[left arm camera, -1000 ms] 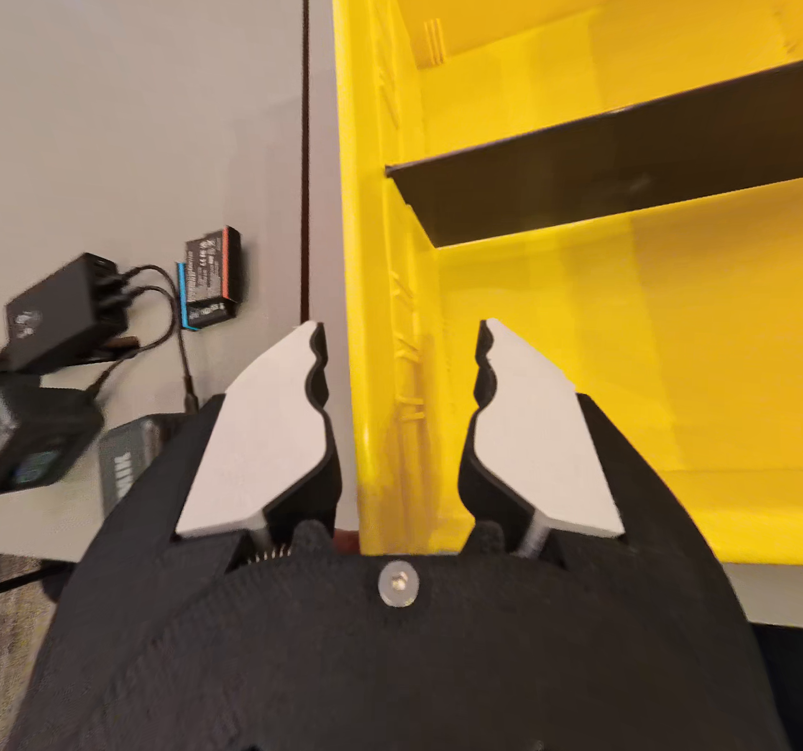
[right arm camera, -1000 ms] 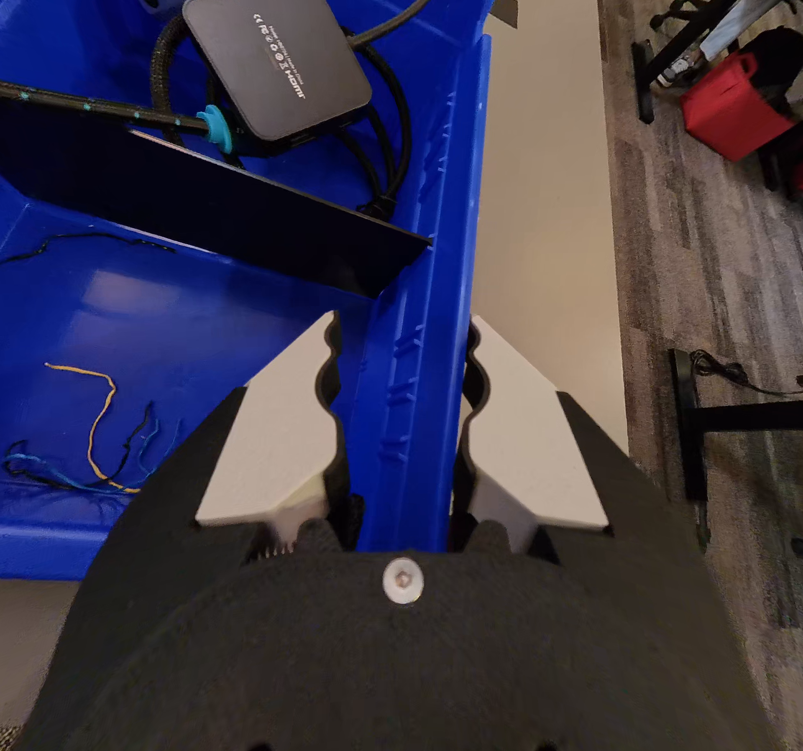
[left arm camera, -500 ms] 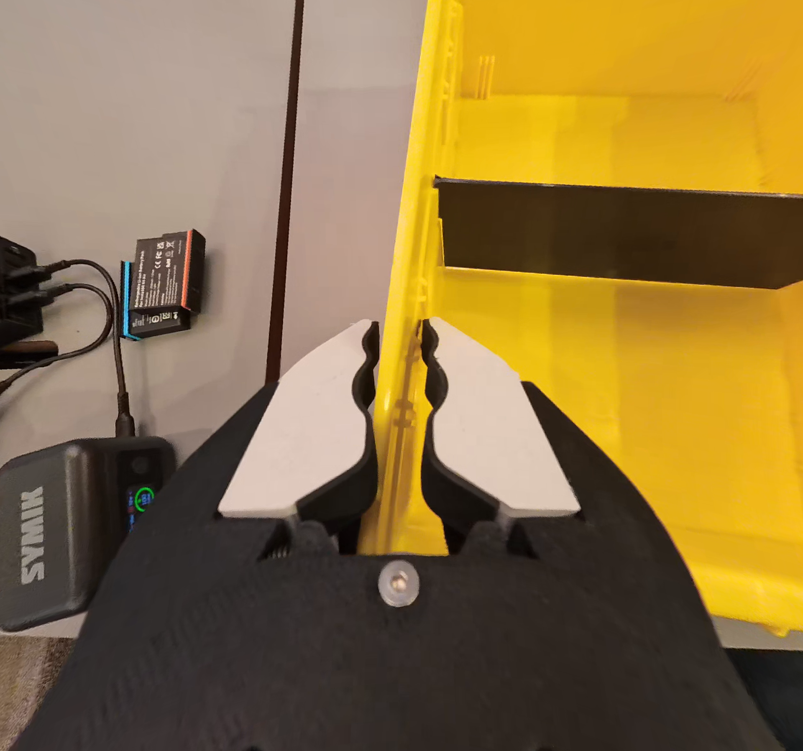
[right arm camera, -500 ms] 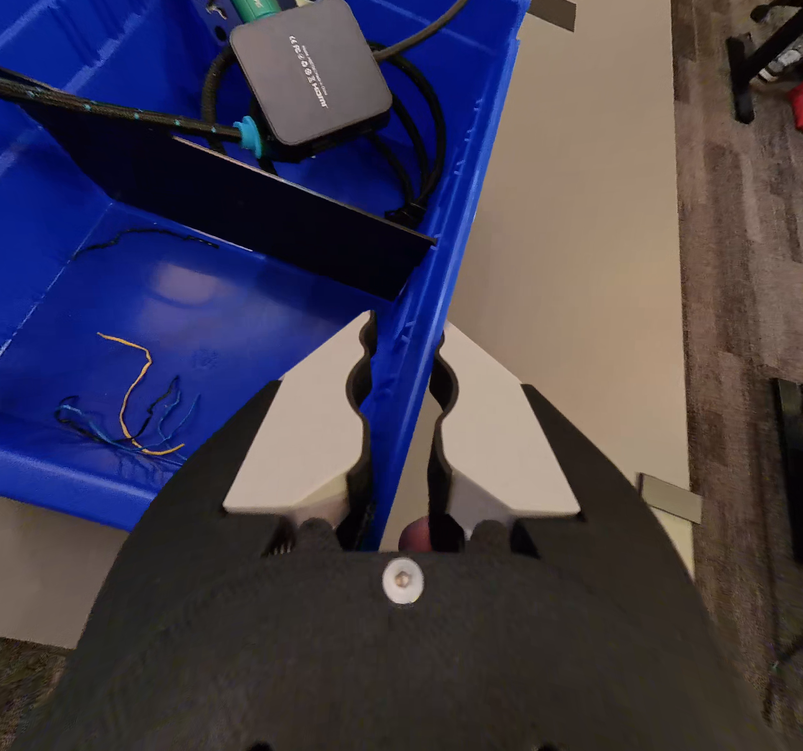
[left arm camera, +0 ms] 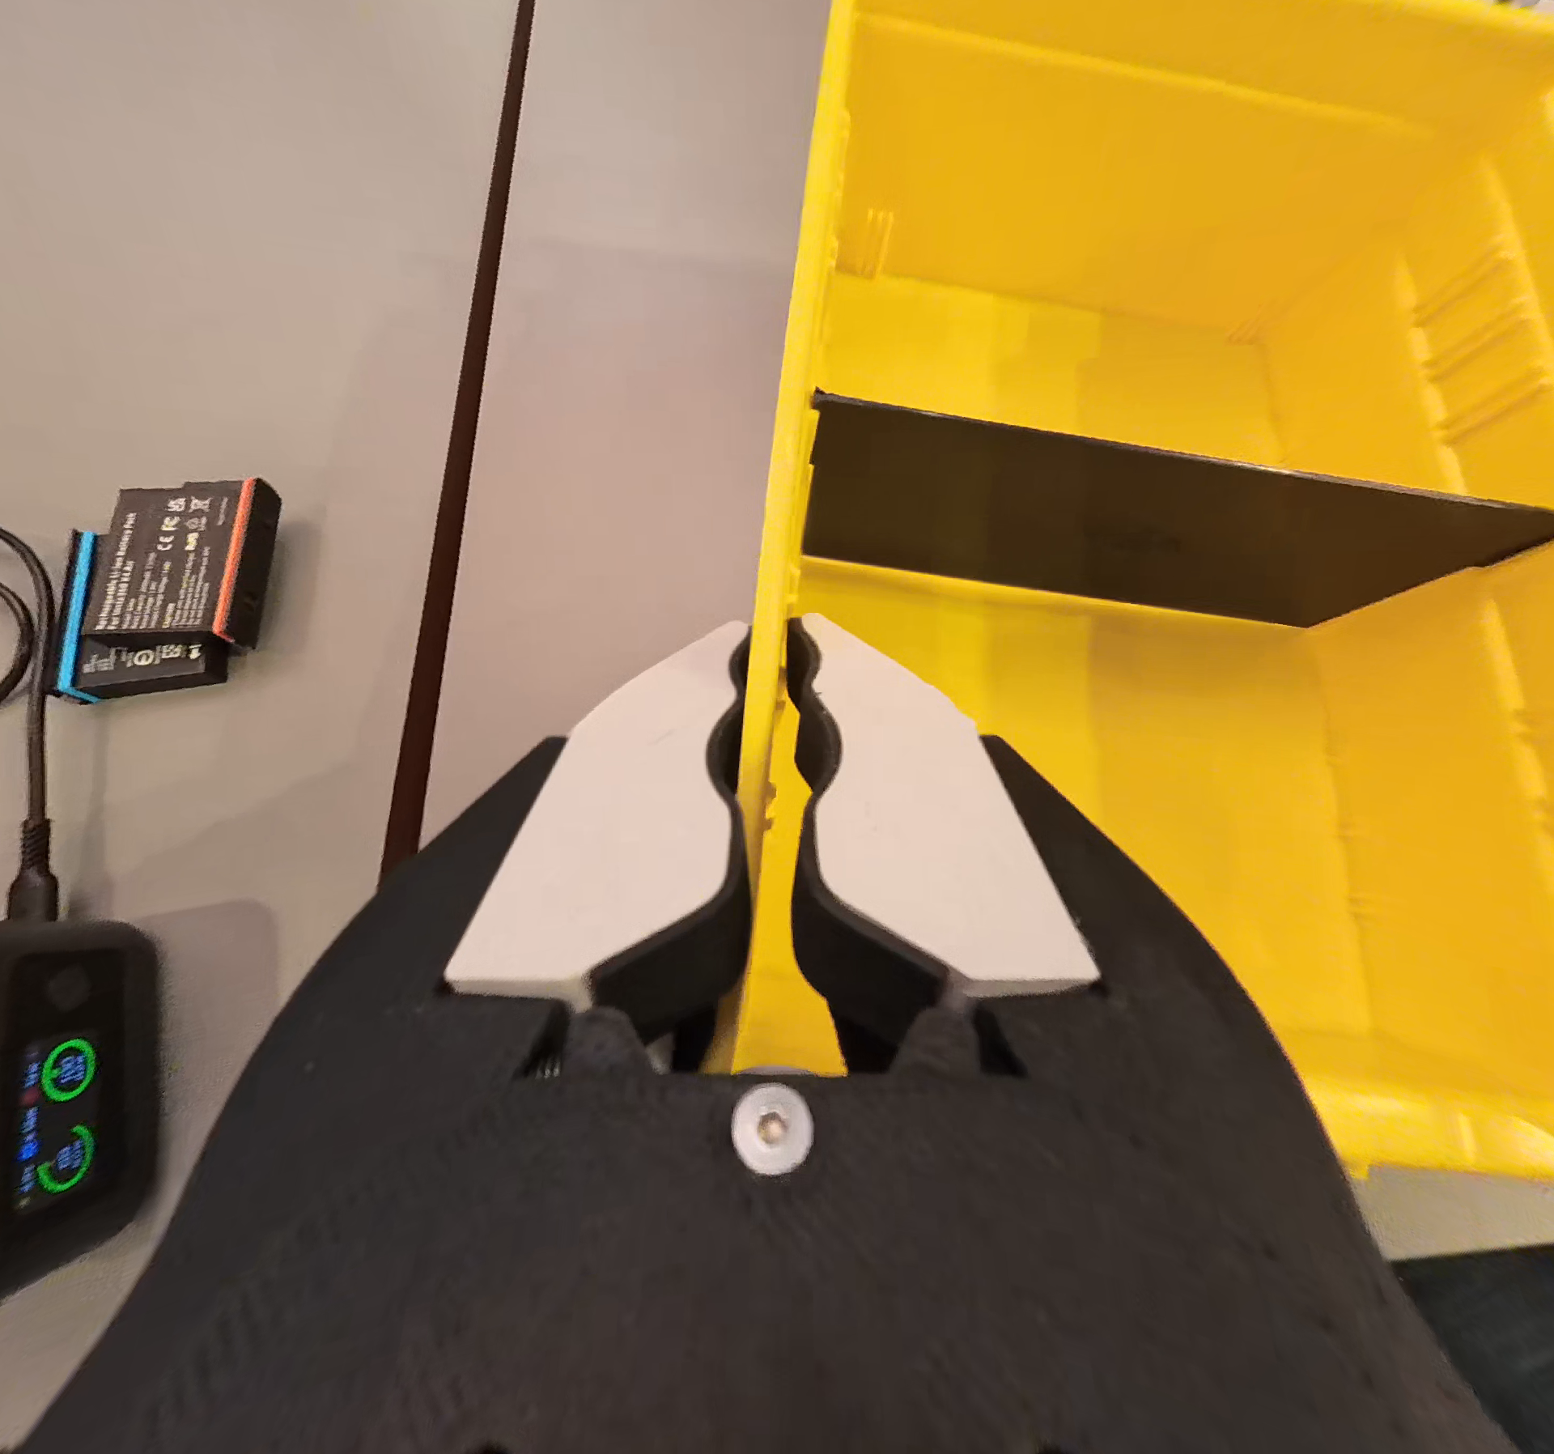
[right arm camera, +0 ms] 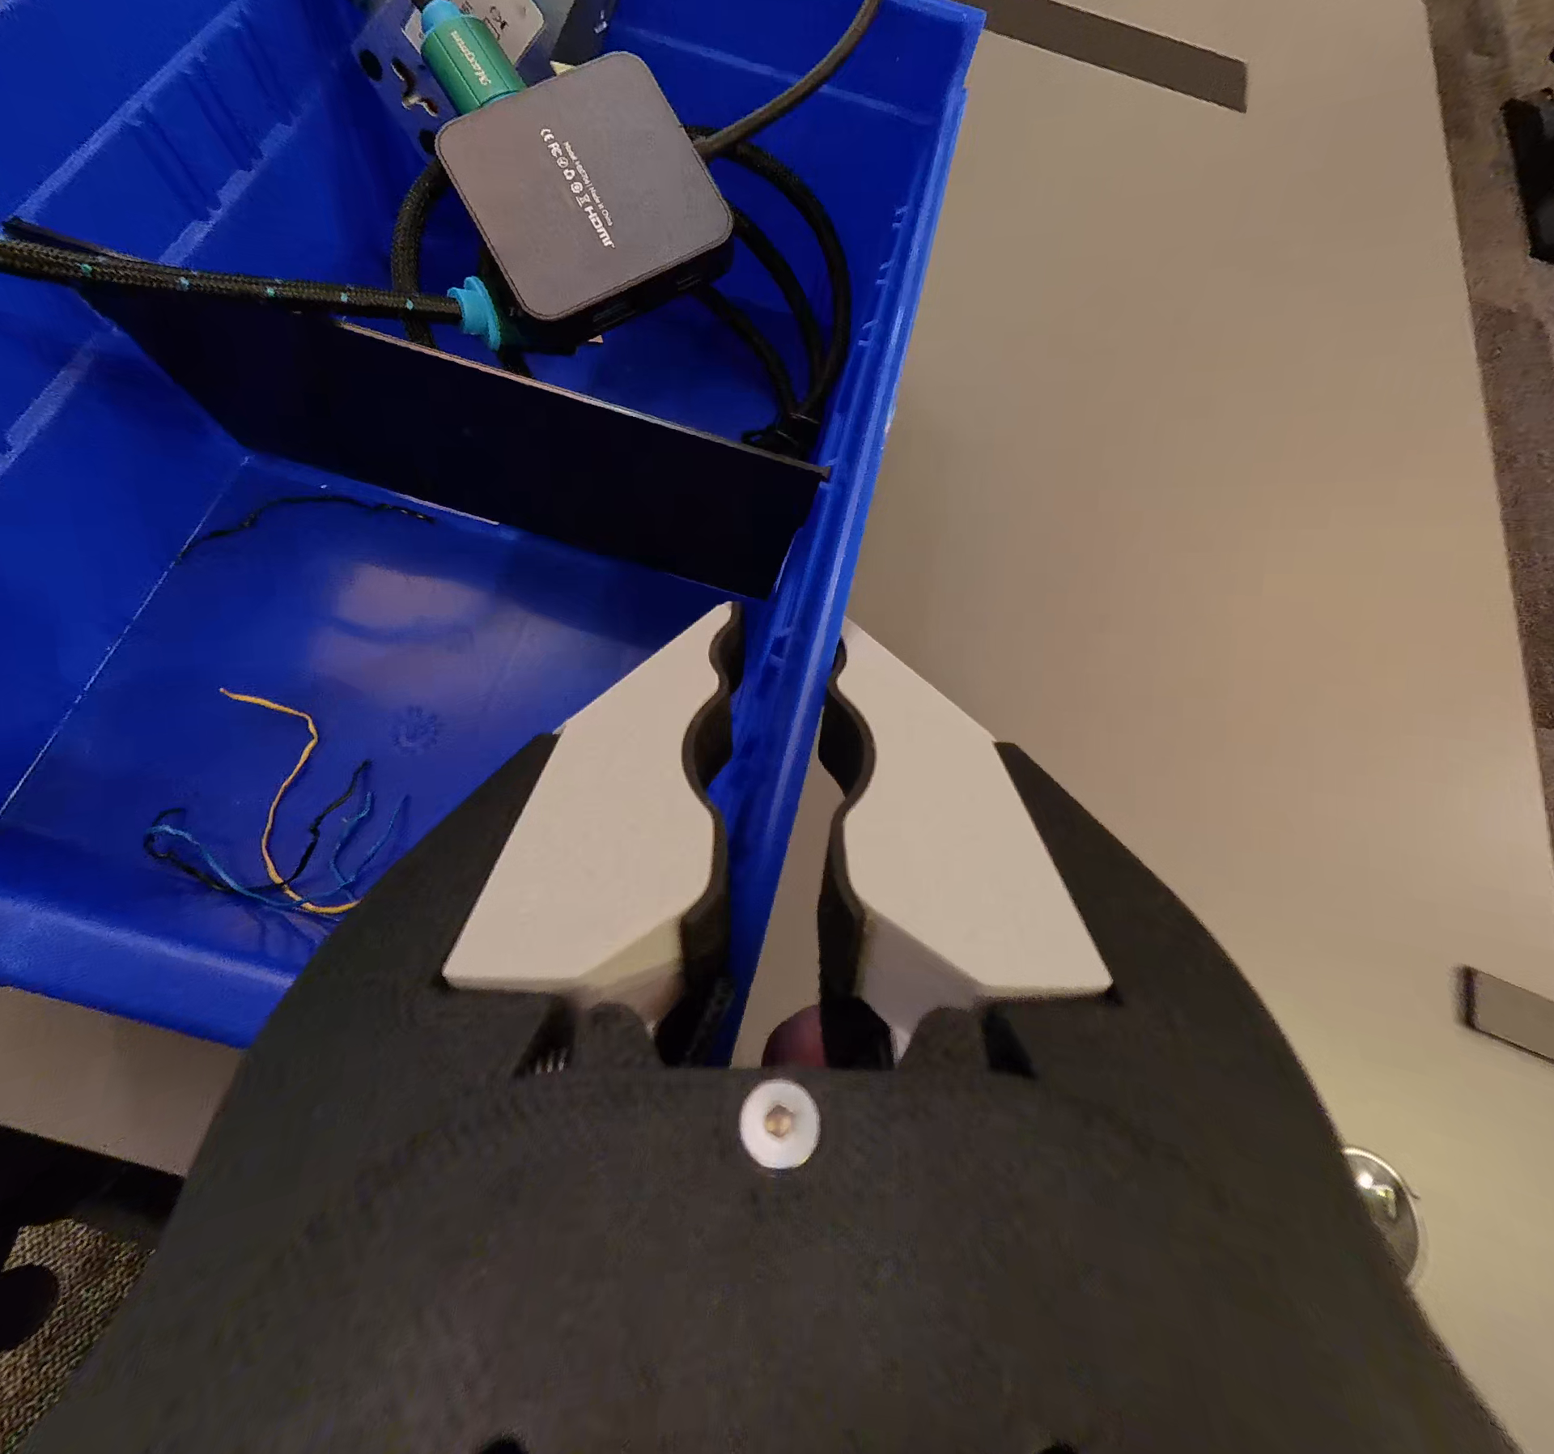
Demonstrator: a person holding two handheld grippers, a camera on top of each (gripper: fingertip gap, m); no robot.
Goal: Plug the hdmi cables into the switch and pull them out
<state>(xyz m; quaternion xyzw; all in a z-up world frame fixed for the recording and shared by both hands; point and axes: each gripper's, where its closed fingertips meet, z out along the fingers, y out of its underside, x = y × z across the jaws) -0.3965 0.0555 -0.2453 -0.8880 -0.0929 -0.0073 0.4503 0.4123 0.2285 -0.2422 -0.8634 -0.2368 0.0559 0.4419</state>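
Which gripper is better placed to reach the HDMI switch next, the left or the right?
Probably the right gripper. It is shut on the wall of the blue bin, where the switch lies behind the black divider. The left gripper grips the yellow bin.

each wrist view looks closely down along its own bin wall.

A yellow bin (left arm camera: 1177, 320) with a black divider (left arm camera: 1135, 539) sits left; a blue bin (right arm camera: 210, 488) holds a dark grey switch (right arm camera: 580, 186), teal-flecked black braided cable (right arm camera: 210, 278) and yellow, blue, black threads (right arm camera: 286, 842). The surface (right arm camera: 1177, 488) is pale grey.
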